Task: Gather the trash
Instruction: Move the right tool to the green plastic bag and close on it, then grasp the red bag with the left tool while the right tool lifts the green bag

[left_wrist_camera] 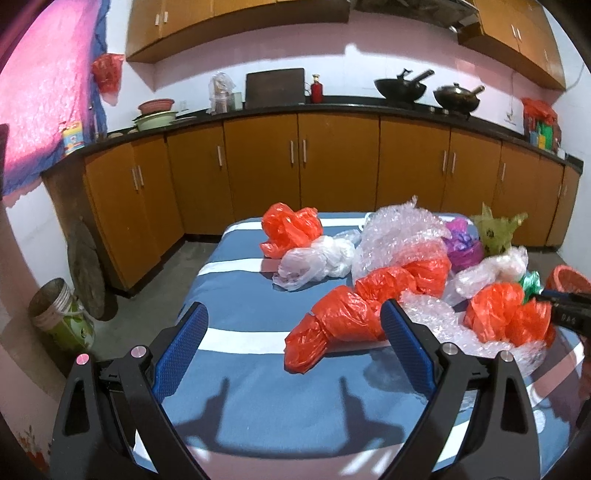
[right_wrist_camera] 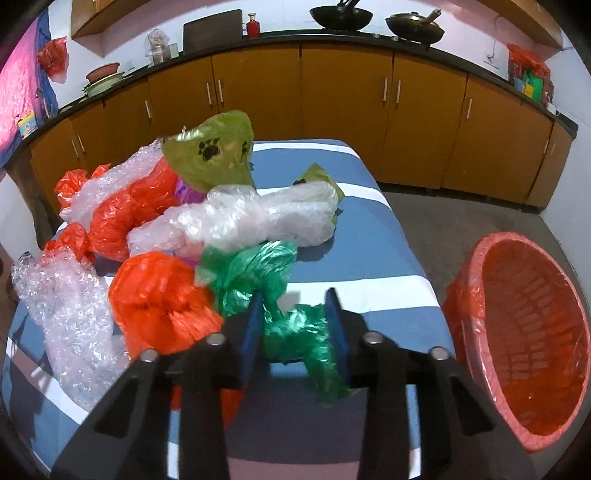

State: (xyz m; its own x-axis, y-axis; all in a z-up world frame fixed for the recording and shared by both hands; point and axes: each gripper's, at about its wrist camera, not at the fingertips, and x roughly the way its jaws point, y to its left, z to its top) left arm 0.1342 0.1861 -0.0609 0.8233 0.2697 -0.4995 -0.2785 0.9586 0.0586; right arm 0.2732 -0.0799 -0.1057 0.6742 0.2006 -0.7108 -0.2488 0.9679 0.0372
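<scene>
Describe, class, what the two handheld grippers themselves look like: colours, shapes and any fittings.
Both match. The left gripper has two black plastic arms with elongated cut-out slots, round silver bolt heads at the joints, and flat fingers faced with blue textured pads. The right gripper has the same black frame, silver bolts and blue pads. No cables or sleeves show.

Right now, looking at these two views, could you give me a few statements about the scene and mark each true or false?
1. The right gripper has its fingers around the green bag. True.
2. The left gripper grips an orange bag. False: it is open and holds nothing.
3. The bin has an orange liner. True.
4. The bin stands on the table. False: it stands on the floor beside it.
5. Two woks sit on the counter. True.
</scene>
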